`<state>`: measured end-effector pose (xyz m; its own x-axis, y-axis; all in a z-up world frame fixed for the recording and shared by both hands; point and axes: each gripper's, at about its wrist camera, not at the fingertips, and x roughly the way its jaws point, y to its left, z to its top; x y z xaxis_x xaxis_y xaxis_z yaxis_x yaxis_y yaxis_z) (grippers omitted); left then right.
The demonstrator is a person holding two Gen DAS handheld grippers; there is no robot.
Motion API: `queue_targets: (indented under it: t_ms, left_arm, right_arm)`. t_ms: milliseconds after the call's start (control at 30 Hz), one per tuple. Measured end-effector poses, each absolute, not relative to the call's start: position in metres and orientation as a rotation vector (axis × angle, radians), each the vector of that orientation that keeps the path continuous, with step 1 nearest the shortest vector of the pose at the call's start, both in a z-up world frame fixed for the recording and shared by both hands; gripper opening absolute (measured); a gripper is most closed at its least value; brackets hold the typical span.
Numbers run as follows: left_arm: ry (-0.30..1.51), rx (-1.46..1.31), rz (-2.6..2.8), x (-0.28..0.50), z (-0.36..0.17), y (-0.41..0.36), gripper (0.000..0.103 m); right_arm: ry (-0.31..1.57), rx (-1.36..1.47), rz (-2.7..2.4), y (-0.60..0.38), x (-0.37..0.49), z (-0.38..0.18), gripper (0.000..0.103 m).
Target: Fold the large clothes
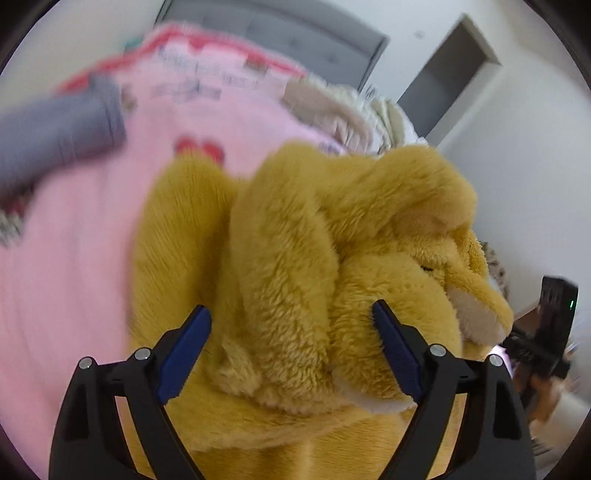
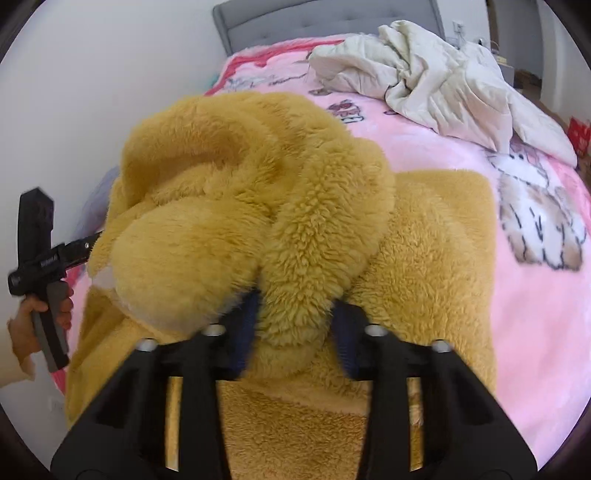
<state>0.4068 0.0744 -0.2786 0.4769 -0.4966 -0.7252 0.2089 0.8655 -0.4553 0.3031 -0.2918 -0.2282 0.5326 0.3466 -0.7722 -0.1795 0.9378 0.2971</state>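
Note:
A thick mustard-yellow fleece garment (image 1: 295,240) lies bunched on a pink bed blanket (image 1: 74,258). My left gripper (image 1: 291,314) is open, its blue-padded fingers spread on either side of a fold of the fleece without pinching it. In the right wrist view the same fleece garment (image 2: 258,192) is lifted in a thick roll. My right gripper (image 2: 291,310) is shut on a fold of it, the blue pads pressed into the pile. The left gripper's body (image 2: 40,251) shows at the left edge, held in a hand.
A crumpled cream duvet or coat (image 2: 443,77) lies at the far right of the pink blanket (image 2: 517,295). A grey garment (image 1: 62,129) lies at the left. A grey padded headboard (image 2: 325,22) stands against the white wall. The right gripper's body (image 1: 546,325) shows at the right.

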Motion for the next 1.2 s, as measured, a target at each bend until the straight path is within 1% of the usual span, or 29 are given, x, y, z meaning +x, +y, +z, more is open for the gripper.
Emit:
queue_targets:
  t_ms: [67, 100, 167, 200, 233, 300, 333, 367, 433, 500, 567, 733, 800, 833, 900, 967, 1033, 1200]
  left_arm:
    - [0.966, -0.335, -0.462, 0.404, -0.276, 0.067, 0.070]
    - [0.945, -0.316, -0.464, 0.401, -0.273, 0.064, 0.066]
    - [0.908, -0.297, -0.464, 0.391, -0.267, 0.060, 0.054]
    - [0.893, -0.306, -0.449, 0.384, -0.265, 0.061, 0.050]
    - [0.865, -0.314, -0.415, 0.374, -0.261, 0.063, 0.042]
    - [0.845, -0.315, -0.401, 0.359, -0.258, 0.063, 0.040]
    - [0.854, -0.288, -0.400, 0.354, -0.259, 0.059, 0.039]
    - [0.868, -0.242, -0.395, 0.350, -0.264, 0.054, 0.039]
    - [0.880, -0.237, -0.364, 0.351, -0.273, 0.055, 0.039]
    - [0.906, -0.255, -0.331, 0.358, -0.283, 0.063, 0.039]
    - [0.914, -0.243, -0.335, 0.361, -0.288, 0.065, 0.040]
    - [0.916, -0.131, -0.373, 0.361, -0.292, 0.055, 0.043]
    - [0.927, -0.131, -0.369, 0.362, -0.289, 0.055, 0.046]
    - [0.930, -0.125, -0.364, 0.364, -0.287, 0.054, 0.049]
    - [0.924, -0.097, -0.339, 0.362, -0.281, 0.052, 0.059]
    - [0.920, -0.082, -0.313, 0.360, -0.277, 0.053, 0.071]
    - [0.936, -0.082, -0.294, 0.360, -0.275, 0.055, 0.077]
    - [0.947, -0.064, -0.287, 0.360, -0.272, 0.057, 0.078]
  right_arm:
    - [0.946, 0.164, 0.316, -0.290, 0.302, -0.220, 0.019]
    - [0.939, 0.154, 0.315, -0.292, 0.301, -0.214, 0.018]
    - [0.911, 0.153, 0.312, -0.299, 0.299, -0.199, 0.017]
    - [0.888, 0.143, 0.306, -0.304, 0.296, -0.190, 0.017]
    - [0.873, 0.129, 0.308, -0.307, 0.295, -0.182, 0.017]
    - [0.881, 0.079, 0.277, -0.309, 0.296, -0.178, 0.017]
    - [0.920, 0.059, 0.268, -0.310, 0.299, -0.185, 0.016]
    - [0.965, 0.065, 0.265, -0.312, 0.303, -0.194, 0.016]
    - [1.045, 0.125, 0.264, -0.318, 0.306, -0.218, 0.016]
    - [1.051, 0.173, 0.262, -0.320, 0.302, -0.235, 0.016]
    - [1.044, 0.156, 0.242, -0.317, 0.301, -0.243, 0.017]
    - [1.062, 0.176, 0.202, -0.314, 0.302, -0.256, 0.017]
    - [1.066, 0.177, 0.204, -0.313, 0.303, -0.256, 0.018]
    - [1.066, 0.178, 0.204, -0.314, 0.304, -0.254, 0.020]
    - [1.058, 0.188, 0.218, -0.315, 0.304, -0.247, 0.026]
    - [1.037, 0.179, 0.231, -0.316, 0.300, -0.237, 0.033]
    - [1.030, 0.160, 0.235, -0.316, 0.295, -0.231, 0.036]
    - [0.998, 0.132, 0.240, -0.317, 0.282, -0.219, 0.037]
